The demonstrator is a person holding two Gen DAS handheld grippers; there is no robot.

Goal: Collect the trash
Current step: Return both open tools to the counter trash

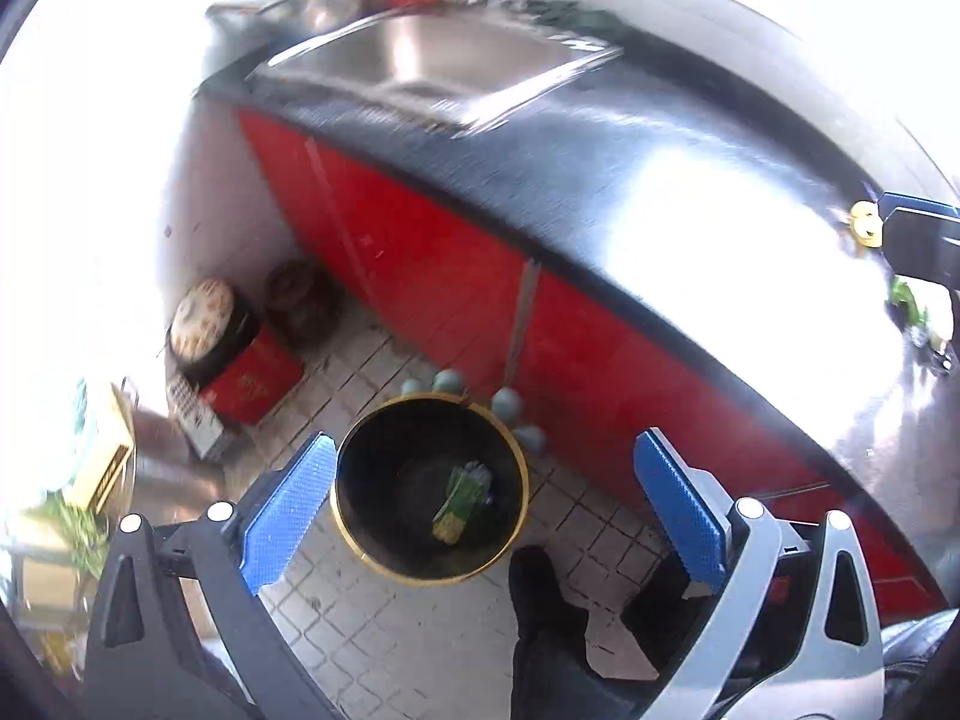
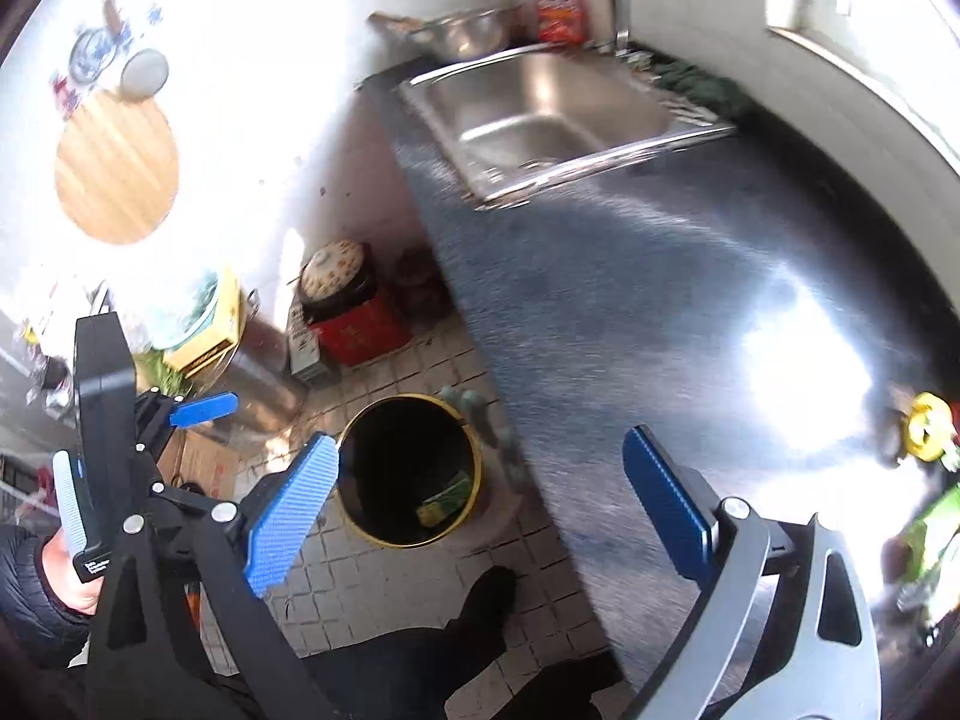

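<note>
A black bin with a yellow rim stands on the tiled floor against the red cabinet. A green wrapper lies at its bottom. My left gripper hangs above the bin, open, with nothing between its blue pads. In the right wrist view my right gripper is also open and empty, over the bin and the counter's edge; the left gripper shows at the left, held by a hand. On the counter at far right lie a yellow item and a green wrapper.
A dark countertop with a steel sink runs above red cabinet doors. A red tin with a patterned lid stands in the corner. Greenish round things lie behind the bin. A person's dark shoe is beside it.
</note>
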